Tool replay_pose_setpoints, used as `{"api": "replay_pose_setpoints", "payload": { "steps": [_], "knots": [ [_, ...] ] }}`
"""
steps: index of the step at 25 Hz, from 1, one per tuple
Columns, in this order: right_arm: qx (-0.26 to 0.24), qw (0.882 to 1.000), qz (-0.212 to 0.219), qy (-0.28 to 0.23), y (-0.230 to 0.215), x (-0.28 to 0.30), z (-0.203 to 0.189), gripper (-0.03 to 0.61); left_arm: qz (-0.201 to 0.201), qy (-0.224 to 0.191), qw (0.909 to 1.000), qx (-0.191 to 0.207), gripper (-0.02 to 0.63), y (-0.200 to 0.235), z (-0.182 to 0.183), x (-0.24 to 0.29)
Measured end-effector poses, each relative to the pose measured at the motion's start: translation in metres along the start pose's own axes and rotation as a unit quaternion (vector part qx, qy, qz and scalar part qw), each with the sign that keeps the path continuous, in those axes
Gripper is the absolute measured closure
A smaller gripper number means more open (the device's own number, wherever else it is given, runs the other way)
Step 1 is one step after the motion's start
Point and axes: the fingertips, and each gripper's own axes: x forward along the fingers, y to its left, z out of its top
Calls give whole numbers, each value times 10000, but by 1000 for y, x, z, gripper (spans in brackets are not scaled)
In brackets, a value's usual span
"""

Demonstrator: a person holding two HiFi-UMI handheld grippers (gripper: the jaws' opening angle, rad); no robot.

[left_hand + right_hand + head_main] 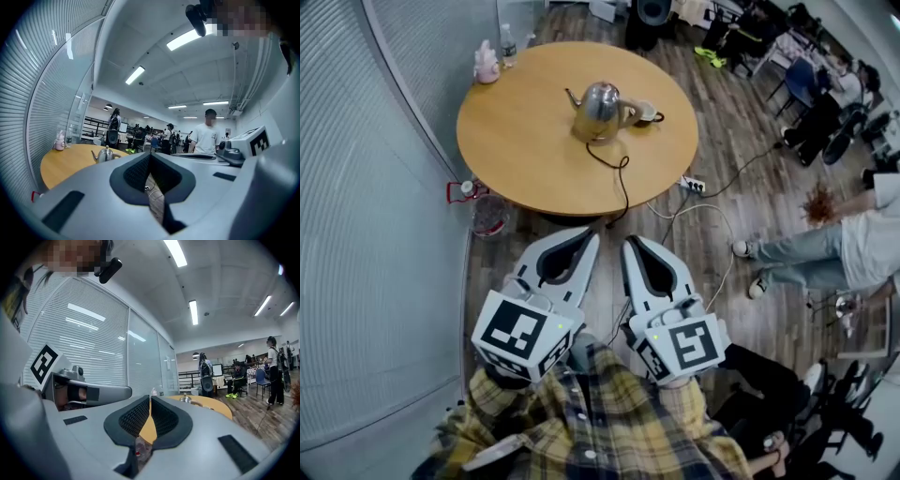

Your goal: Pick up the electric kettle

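A shiny steel electric kettle [598, 111] stands upright near the middle of a round wooden table [516, 141]. Its black cord [619, 173] runs over the near edge of the table. Both grippers are held level in front of the person, well short of the table and apart from the kettle. My left gripper [592, 236] is shut with nothing in it, and my right gripper [630, 244] is shut and empty beside it. In the left gripper view the kettle [105, 154] shows far off, left of the closed jaw tips [150, 154]. In the right gripper view only the kettle's top [186, 399] shows past the closed jaws [150, 399].
A pink bottle [487, 64] and a clear water bottle [507, 44] stand at the table's far left edge. A small cup [647, 112] sits right of the kettle. A power strip [694, 184] lies on the wooden floor. A bin [487, 214] stands by the glass wall. People sit at the right.
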Motion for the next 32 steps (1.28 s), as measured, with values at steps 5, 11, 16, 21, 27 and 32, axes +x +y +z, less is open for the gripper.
{"api": "replay_pose_setpoints", "payload": {
  "steps": [5, 11, 16, 21, 27, 32],
  "knots": [
    [-3, 10000, 70, -59, -15, -8, 4, 540, 76, -35, 10000, 48, 611, -12, 1, 11],
    [-11, 9997, 236, -43, -24, -17, 2, 540, 235, -80, 9997, 68, 611, -23, -1, 14],
    [2, 9996, 294, -11, -29, -18, 1, 540, 290, -87, 9995, 68, 611, -26, -1, 18],
    [32, 9995, 325, 17, -37, -9, -3, 545, 282, -70, 9995, 77, 611, -21, -3, 28],
    [35, 9996, 272, 93, -44, 26, -6, 546, 280, -78, 9996, -9, 611, 13, 1, 44],
    [48, 9997, 181, 157, -54, 62, -6, 546, 191, -33, 9998, -52, 611, 45, 6, 64]
  ]
}}
